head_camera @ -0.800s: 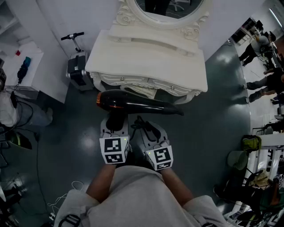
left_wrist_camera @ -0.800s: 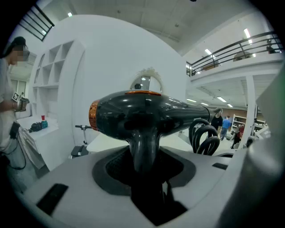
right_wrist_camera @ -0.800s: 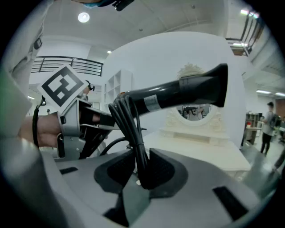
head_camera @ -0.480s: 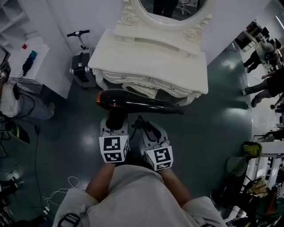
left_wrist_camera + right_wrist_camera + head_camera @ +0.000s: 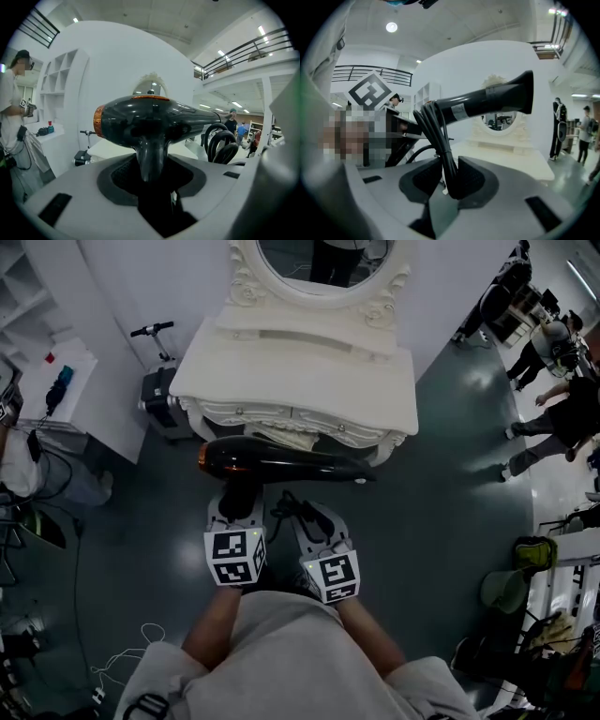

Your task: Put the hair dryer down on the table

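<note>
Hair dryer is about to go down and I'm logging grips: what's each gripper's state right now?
Left gripper: shut on the hair dryer, at its handle.
Right gripper: shut on the hair dryer's bundled power cord.

mirror (image 5: 319,259) top (oval) out of view

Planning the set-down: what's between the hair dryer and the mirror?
Only the bare white top of the dressing table, seen in the head view.
</note>
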Demonstrator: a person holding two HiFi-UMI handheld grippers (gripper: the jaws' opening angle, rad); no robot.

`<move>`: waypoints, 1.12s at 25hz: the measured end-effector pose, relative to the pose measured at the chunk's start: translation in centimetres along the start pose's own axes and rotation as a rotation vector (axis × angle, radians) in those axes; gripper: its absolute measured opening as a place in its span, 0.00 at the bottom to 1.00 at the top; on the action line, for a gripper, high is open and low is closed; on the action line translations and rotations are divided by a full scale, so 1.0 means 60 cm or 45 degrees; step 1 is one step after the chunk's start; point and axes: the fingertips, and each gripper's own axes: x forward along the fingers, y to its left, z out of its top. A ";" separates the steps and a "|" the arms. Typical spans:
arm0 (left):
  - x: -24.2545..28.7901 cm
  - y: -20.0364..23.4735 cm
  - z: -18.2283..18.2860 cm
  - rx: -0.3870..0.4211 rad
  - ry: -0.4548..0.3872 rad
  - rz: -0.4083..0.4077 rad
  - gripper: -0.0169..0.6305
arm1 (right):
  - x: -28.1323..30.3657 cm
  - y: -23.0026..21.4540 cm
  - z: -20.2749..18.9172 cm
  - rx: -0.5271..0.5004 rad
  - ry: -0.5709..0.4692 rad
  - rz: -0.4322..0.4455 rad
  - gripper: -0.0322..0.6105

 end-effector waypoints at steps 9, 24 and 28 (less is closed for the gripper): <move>0.003 -0.073 -0.012 0.034 0.008 -0.008 0.29 | -0.051 -0.045 -0.023 0.034 -0.022 -0.015 0.22; 0.213 0.004 0.021 0.026 0.101 -0.125 0.30 | 0.126 -0.142 -0.016 0.043 0.059 -0.121 0.22; 0.278 0.016 0.036 0.041 0.140 -0.210 0.29 | 0.170 -0.171 -0.006 0.059 0.095 -0.194 0.22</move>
